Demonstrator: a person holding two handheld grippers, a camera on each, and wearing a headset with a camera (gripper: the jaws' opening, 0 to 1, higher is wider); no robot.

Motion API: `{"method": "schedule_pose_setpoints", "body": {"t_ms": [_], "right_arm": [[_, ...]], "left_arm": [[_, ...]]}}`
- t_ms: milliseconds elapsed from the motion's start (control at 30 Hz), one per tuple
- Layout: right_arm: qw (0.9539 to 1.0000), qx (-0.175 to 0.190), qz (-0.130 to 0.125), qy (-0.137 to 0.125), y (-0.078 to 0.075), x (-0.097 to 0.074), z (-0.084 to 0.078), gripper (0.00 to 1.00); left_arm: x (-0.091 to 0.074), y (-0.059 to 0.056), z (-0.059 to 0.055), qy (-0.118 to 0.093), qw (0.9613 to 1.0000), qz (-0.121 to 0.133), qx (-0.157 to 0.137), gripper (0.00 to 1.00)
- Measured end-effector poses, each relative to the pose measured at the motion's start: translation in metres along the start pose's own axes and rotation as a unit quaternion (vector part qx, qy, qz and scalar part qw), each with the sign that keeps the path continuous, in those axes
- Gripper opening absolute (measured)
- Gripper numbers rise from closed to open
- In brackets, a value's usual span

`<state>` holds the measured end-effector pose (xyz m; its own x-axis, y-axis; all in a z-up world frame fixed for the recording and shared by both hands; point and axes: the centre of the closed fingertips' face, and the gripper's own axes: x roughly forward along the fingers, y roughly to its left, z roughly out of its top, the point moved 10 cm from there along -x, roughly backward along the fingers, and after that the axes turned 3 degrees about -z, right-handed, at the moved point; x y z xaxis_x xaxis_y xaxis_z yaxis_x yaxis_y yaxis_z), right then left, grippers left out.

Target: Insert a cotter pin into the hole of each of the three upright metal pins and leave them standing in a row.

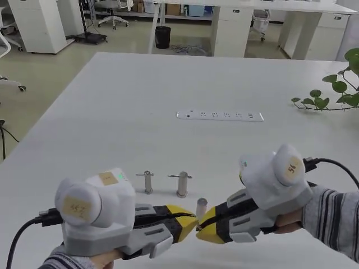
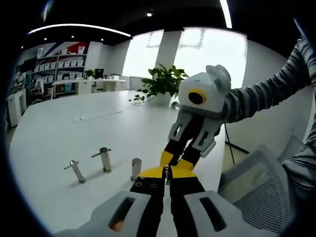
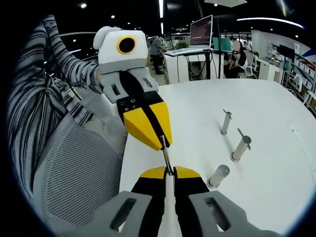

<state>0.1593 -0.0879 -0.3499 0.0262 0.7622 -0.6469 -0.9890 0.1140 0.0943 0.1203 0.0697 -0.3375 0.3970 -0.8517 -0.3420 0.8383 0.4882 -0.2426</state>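
Left gripper (image 1: 189, 224) and right gripper (image 1: 205, 230) meet tip-to-tip at lower centre, both pinched on one cotter pin (image 3: 166, 155); a mistimed release may drop it, or knock the bare upright pin (image 1: 202, 205) just behind.

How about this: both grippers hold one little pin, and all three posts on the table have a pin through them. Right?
No. Two posts have a pin through them; the nearest post is bare, as the right gripper view shows. The left gripper and right gripper do hold one little pin.
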Motion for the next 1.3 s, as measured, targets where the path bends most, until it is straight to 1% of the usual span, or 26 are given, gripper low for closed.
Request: {"method": "schedule_pose_setpoints", "body": {"t_ms": [200, 333, 367, 400, 433, 467, 567, 633, 700, 733, 800, 867, 967, 1033, 1067, 1200, 1300], "right_arm": [[0.9998, -0.016, -0.003, 0.010, -0.002, -0.002, 0.002, 0.00], [0.9986, -0.047, -0.014, 0.018, -0.002, -0.005, 0.005, 0.00], [0.9971, -0.069, -0.023, 0.023, -0.003, -0.006, 0.007, 0.00], [0.9953, -0.089, -0.027, 0.030, -0.003, -0.007, 0.008, 0.00], [0.9942, -0.098, -0.026, 0.035, -0.002, -0.007, 0.009, 0.00], [0.9914, -0.118, -0.034, 0.044, -0.002, -0.007, 0.010, 0.00], [0.9857, -0.150, -0.039, 0.065, -0.001, -0.005, 0.011, 0.00], [0.9821, -0.167, -0.041, 0.076, -0.001, -0.004, 0.012, 0.00], [0.9817, -0.168, -0.043, 0.079, -0.002, -0.003, 0.011, 0.00], [0.9816, -0.167, -0.047, 0.081, -0.004, -0.004, 0.011, 0.00], [0.9802, -0.165, -0.059, 0.092, -0.009, -0.004, 0.008, 0.00], [0.9769, -0.168, -0.077, 0.107, -0.015, -0.006, 0.005, 0.00], [0.9764, -0.163, -0.085, 0.113, -0.020, -0.008, 0.002, 0.00], [0.9749, -0.162, -0.092, 0.122, -0.024, -0.010, -0.002, 0.00], [0.9733, -0.164, -0.098, 0.128, -0.026, -0.011, -0.004, 0.00], [0.9720, -0.158, -0.104, 0.140, -0.031, -0.012, -0.009, 0.00], [0.9691, -0.158, -0.110, 0.155, -0.036, -0.013, -0.015, 0.00]], "left_arm": [[-0.002, 0.002, -0.003, 0.002, 1.0000, 0.004, -0.006, 0.00], [-0.003, 0.004, -0.004, 0.001, 1.0000, 0.006, -0.006, 0.00], [-0.004, 0.004, -0.004, 0.002, 0.9999, 0.008, -0.007, 0.00], [-0.004, 0.004, -0.005, 0.002, 0.9999, 0.008, -0.007, 0.00], [-0.003, 0.004, -0.005, 0.002, 0.9999, 0.010, -0.006, 0.00], [-0.003, 0.004, -0.006, 0.003, 0.9999, 0.010, -0.005, 0.00], [-0.001, 0.004, -0.008, 0.009, 0.9998, 0.015, 0.005, 0.00], [0.000, 0.005, -0.009, 0.010, 0.9998, 0.018, -0.001, 0.00], [0.002, 0.006, -0.009, 0.010, 0.9997, 0.023, 0.001, 0.00], [0.003, 0.006, -0.010, 0.012, 0.9996, 0.027, 0.001, 0.00], [0.004, 0.007, -0.012, 0.012, 0.9994, 0.033, 0.003, 0.00], [0.005, 0.008, -0.013, 0.010, 0.9992, 0.037, 0.006, 0.05], [0.009, 0.009, -0.016, 0.014, 0.9984, 0.053, 0.016, 0.08], [0.012, 0.011, -0.018, 0.014, 0.9976, 0.064, 0.023, 0.11], [0.014, 0.012, -0.018, 0.014, 0.9972, 0.069, 0.027, 0.13], [0.021, 0.013, -0.021, 0.017, 0.9956, 0.084, 0.037, 0.22], [0.027, 0.016, -0.023, 0.019, 0.9944, 0.096, 0.039, 0.26]]}}
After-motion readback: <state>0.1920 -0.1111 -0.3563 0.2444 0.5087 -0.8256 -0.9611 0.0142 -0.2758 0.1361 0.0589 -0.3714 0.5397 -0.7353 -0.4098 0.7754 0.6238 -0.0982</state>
